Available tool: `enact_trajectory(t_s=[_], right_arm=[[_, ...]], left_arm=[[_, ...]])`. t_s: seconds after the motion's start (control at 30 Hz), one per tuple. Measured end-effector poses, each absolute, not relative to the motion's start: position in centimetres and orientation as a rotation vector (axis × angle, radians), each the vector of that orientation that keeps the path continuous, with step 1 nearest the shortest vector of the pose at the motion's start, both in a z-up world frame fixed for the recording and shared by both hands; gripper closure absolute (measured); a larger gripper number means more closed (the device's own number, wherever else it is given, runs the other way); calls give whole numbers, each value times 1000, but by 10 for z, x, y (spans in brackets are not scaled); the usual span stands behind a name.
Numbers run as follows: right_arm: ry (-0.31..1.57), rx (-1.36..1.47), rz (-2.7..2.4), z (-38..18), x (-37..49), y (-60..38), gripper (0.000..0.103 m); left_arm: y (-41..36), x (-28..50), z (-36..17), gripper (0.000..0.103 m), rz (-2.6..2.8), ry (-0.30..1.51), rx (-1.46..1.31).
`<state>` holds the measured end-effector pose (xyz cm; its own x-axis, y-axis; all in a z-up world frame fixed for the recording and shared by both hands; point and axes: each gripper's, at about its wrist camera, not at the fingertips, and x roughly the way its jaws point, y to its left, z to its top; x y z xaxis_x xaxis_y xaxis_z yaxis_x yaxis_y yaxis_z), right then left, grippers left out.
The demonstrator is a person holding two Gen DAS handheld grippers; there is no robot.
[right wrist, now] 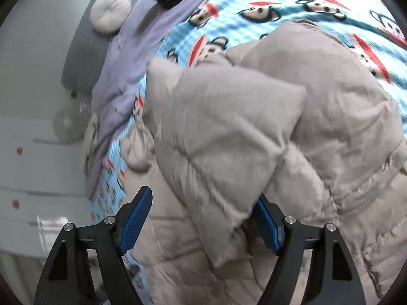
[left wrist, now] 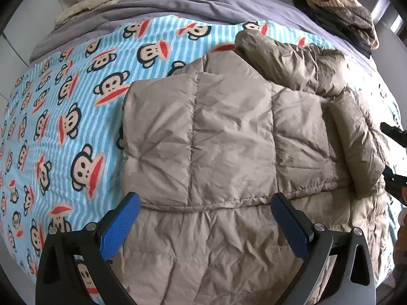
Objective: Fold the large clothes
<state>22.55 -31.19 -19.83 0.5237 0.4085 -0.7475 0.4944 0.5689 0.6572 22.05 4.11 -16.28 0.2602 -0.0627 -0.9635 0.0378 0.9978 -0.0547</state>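
A beige quilted down jacket (left wrist: 223, 132) lies on the bed, its upper part folded down over the lower part, with a sleeve (left wrist: 356, 137) folded along its right side. My left gripper (left wrist: 206, 206) is open and hovers over the jacket's fold edge, holding nothing. My right gripper (right wrist: 203, 211) is open, its jaws either side of a puffy folded section of the jacket (right wrist: 229, 132). The right fingertip is partly hidden behind the fabric. The right gripper also shows at the right edge of the left wrist view (left wrist: 396, 157).
The jacket lies on a blue striped monkey-print blanket (left wrist: 63, 117) over a grey-purple quilt (left wrist: 178, 0). A pile of folded clothes (left wrist: 340, 7) sits at the far right of the bed, a cream item (left wrist: 96, 2) at the far left. The floor (right wrist: 33, 101) lies beyond the bed edge.
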Motion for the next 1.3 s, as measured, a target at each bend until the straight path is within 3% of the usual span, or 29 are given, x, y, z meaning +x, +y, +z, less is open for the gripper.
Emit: enact_trajectory(t_s=[0.03,0.07,0.13,0.4,0.5,0.53,0.57,0.6,0.87,1.03,1.07,1.1,1.13,1.17,1.2,1.23,1.3], right_arm=[[1055,1034,-70,-198,228,-312,40],[1043,1048,-80,-198,231,-313,64],[1025,1035,-70,-193,246,-302,91],[1042,461,222,-143,293,-170,91],[1156,258,276,-161,287,-119,79],[1196,221,281,-169,284,-109,59],[1222,202,281,-174,280,-105,52],[1243,195,274,-178,272,-105,47],[1301,563,41,-192,201,-241,45],[1226,836,-177,-208,169,-346,45],[1209,878,-205,-212,166,-359,45],[1185,944,-241,-218,164,-376,45],[1162,994,-249,-221,163,-385,47],[1124,1055,-249,-226,163,-395,69],[1107,1077,-258,-228,166,-401,87],[1112,1074,-265,-230,169,-400,95],[1115,1045,-233,-229,180,-394,95]], left_arm=[[45,222,-162,1,-74,1301,-39],[50,224,-160,1,-86,1294,-64],[65,227,-157,1,-123,1278,-148],[122,239,-142,1,-268,1188,-495],[131,244,-146,1,-327,1190,-604],[131,246,-150,1,-352,1199,-647],[130,247,-154,1,-371,1210,-666],[128,248,-158,1,-386,1220,-677],[68,266,-185,1,-535,1320,-650],[22,278,-204,1,-545,1374,-537],[18,279,-206,17,-544,1380,-528],[9,282,-207,52,-562,1400,-511],[4,282,-208,71,-570,1429,-482],[2,282,-209,90,-562,1440,-458],[2,281,-205,90,-555,1433,-435],[5,279,-198,90,-552,1396,-417],[17,276,-191,90,-519,1347,-370]])
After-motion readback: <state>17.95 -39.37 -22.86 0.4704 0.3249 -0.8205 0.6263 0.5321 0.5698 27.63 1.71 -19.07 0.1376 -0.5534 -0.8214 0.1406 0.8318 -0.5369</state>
